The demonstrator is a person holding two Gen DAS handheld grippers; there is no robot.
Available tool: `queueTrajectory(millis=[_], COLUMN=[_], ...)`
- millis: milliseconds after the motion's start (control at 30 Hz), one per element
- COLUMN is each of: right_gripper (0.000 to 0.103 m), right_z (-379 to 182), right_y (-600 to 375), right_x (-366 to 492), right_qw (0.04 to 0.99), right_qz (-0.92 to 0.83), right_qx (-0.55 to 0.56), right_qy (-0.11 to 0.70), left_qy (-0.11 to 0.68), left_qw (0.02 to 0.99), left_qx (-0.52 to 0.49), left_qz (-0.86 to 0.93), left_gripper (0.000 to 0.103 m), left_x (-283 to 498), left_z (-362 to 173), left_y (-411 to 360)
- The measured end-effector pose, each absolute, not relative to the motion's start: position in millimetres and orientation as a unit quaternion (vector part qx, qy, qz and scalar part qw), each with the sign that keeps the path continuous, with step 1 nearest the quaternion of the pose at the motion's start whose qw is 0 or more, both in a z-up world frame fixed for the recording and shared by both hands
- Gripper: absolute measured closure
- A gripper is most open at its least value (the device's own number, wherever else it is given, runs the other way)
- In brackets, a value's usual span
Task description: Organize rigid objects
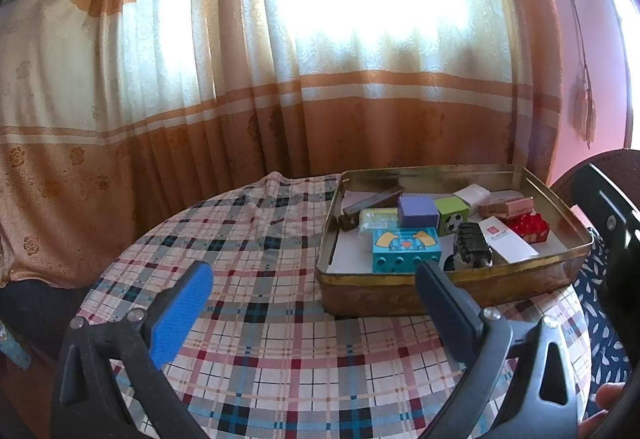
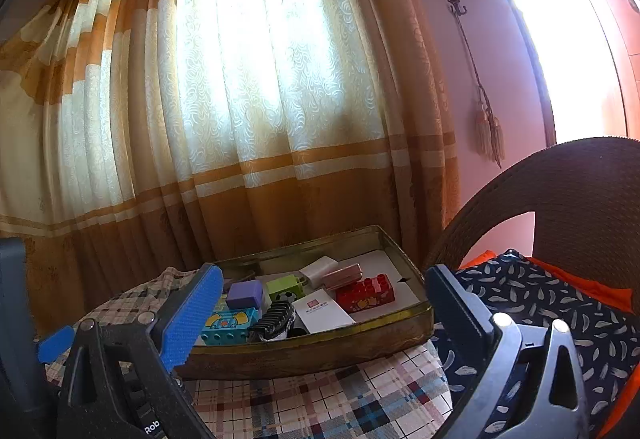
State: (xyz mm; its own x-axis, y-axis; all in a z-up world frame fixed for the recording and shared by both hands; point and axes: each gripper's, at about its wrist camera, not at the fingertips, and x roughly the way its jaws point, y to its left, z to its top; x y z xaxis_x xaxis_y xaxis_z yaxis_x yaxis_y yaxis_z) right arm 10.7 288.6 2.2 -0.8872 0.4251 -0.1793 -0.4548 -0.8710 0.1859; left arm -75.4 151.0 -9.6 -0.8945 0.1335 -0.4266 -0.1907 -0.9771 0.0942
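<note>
We see the metal tin (image 1: 448, 279) sitting on the right part of the bench (image 1: 256, 339), which is covered in a plaid cloth. Inside it lie a teal toy brick (image 1: 404, 251) at the near left, a purple block (image 1: 418, 210) behind it, a green cube with a football print (image 1: 452, 215), a red studded brick (image 1: 530, 227) to the right, a white card box (image 1: 506, 241) and a black ribbed piece (image 1: 472, 245). The black piece is partly hidden by the tin's near wall, and we cannot make out what it is. A dark flat object at the far left of the tin is also unclear.

Our left gripper (image 1: 316, 303) hovers near the tin's near left corner, fingers spread wide and empty. Our right gripper (image 2: 324, 315) is likewise wide open, holding nothing, its blue finger pad (image 2: 192, 315) covering part of the tin's left end. A wicker chair (image 2: 580, 191) with a patterned cushion (image 2: 560, 311) stands to the right, cut off by the frame; curtains (image 2: 240, 99) hang behind.
</note>
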Motion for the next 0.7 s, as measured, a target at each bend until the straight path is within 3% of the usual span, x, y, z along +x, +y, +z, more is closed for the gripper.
queueTrajectory(millis=[700], right_gripper=[0.0], right_z=[1.9], right_y=[287.1], right_x=[13.4], right_qw=[0.227], right_qz=[0.965], right_qx=[-0.065], right_qy=[0.113], left_qy=[0.074], left_qw=[0.085], left_qx=[-0.229], left_qz=[0.967], left_gripper=[0.0], left_x=[-74.0], left_z=[-11.5], left_y=[154.9])
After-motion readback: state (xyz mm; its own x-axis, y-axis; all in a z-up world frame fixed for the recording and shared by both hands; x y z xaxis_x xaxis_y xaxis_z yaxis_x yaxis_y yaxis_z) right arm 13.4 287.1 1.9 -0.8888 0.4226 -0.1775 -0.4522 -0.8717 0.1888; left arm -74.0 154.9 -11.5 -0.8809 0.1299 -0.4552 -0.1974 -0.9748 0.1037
